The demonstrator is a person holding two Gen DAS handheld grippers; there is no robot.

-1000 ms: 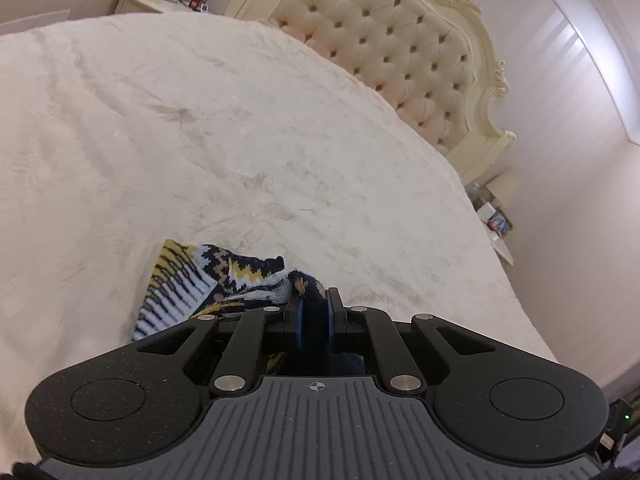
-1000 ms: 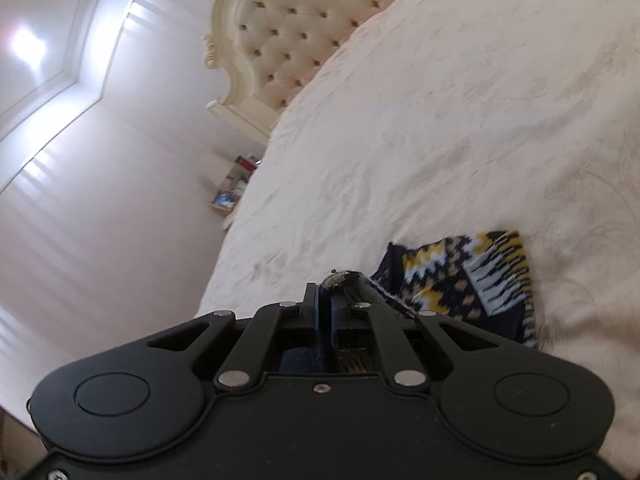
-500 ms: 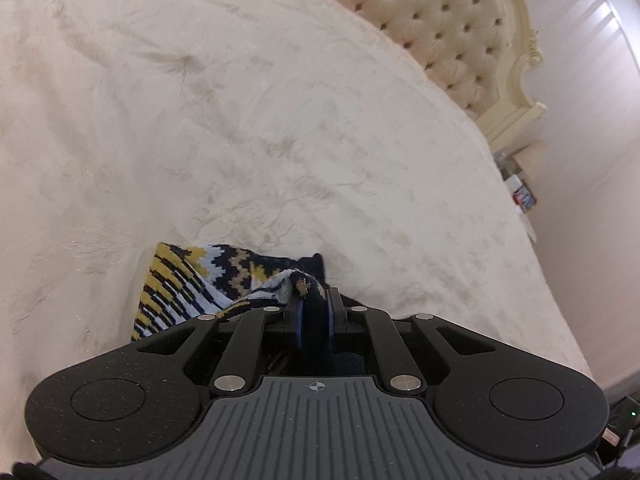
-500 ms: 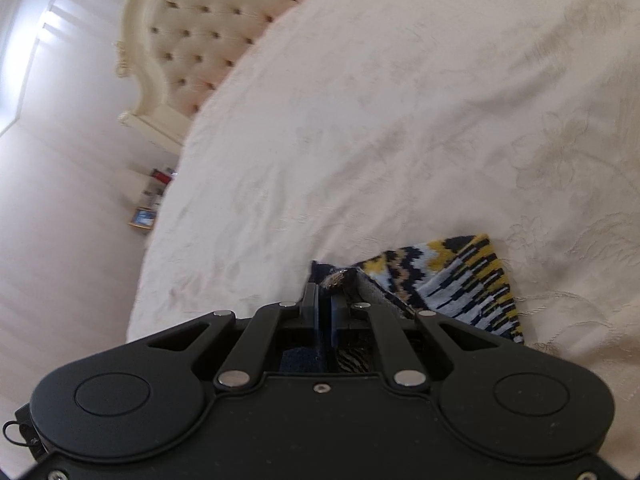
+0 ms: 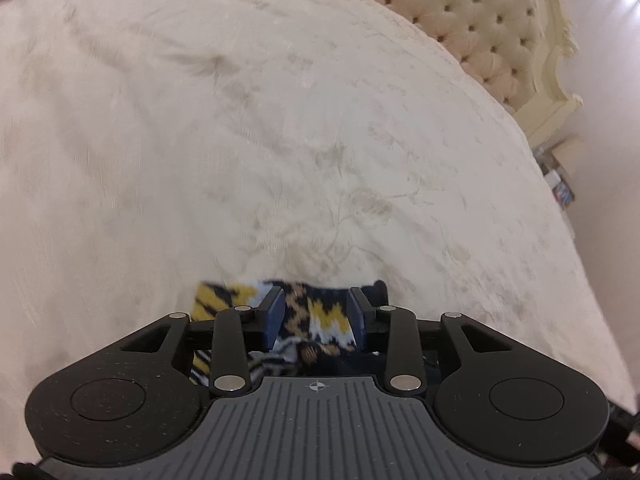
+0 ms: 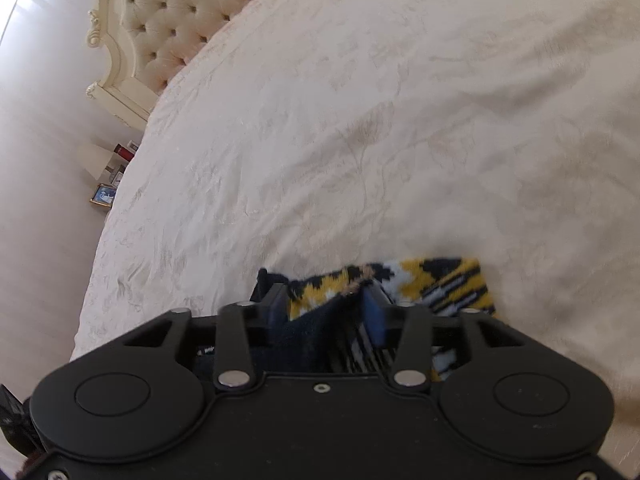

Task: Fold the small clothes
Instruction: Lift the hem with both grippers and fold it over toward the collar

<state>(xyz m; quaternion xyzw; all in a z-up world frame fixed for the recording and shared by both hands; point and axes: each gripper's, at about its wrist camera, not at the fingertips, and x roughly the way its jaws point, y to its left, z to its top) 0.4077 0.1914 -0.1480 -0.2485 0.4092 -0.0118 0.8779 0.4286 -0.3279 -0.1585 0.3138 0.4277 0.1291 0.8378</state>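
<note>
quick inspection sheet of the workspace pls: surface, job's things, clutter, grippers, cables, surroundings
surface: cream bedspread with a faint woven pattern, lightly wrinkled.
job's things: one patterned garment, navy, yellow and white knit, lying on the bedspread at the near edge of both views.
clutter: nothing seen on the bedspread besides the garment.
grippers: left gripper and right gripper have both just been opening; jaws stand apart with the garment between them, pads not pressing on it.
cables: nothing seen.
surroundings: tufted headboard with carved cream frame; bedside table with a lamp and a picture frame; pale walls.
</note>
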